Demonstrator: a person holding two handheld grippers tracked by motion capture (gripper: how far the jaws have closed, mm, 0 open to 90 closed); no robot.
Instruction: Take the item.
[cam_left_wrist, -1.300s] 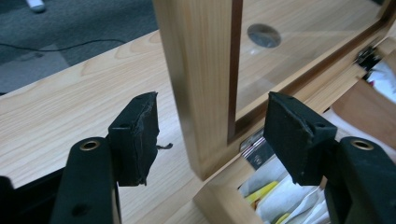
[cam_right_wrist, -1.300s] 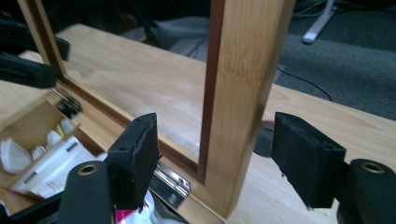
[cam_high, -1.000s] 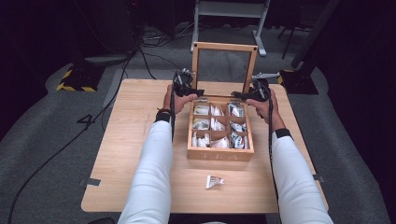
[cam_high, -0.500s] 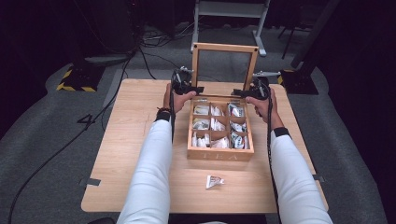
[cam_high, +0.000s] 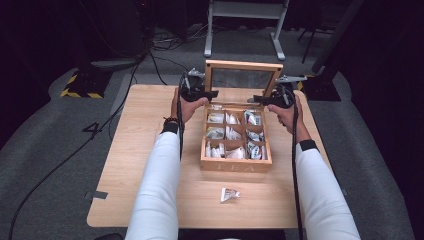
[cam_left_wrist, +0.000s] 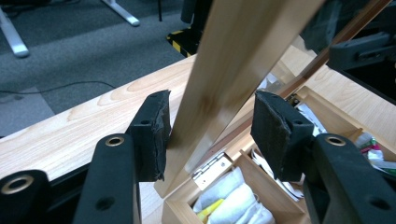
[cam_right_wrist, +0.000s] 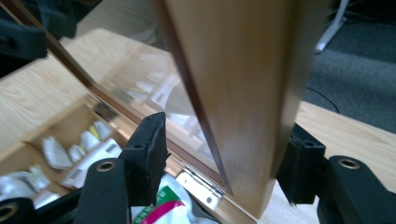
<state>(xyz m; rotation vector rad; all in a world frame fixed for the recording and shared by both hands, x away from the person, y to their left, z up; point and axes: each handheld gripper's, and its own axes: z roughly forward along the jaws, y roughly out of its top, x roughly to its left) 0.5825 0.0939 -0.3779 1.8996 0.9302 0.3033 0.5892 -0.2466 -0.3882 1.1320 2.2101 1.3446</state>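
An open wooden tea box (cam_high: 235, 165) sits mid-table, its compartments holding tea bags (cam_high: 225, 133). Its glass-paned lid (cam_high: 243, 66) stands upright at the back. My left gripper (cam_high: 211, 93) is open, and its jaws straddle the lid's left frame rail (cam_left_wrist: 233, 70). In the left gripper view (cam_left_wrist: 210, 135) the left pad lies close to the wood and the right pad stands apart. My right gripper (cam_high: 260, 100) straddles the lid's right rail (cam_right_wrist: 243, 93), open, with a gap at its left pad (cam_right_wrist: 224, 158).
One loose tea bag (cam_high: 229, 194) lies on the wooden table (cam_high: 145, 130) in front of the box. Cables trail from both grippers along the person's white sleeves. A metal stand (cam_high: 245, 10) and floor cables lie beyond the far edge.
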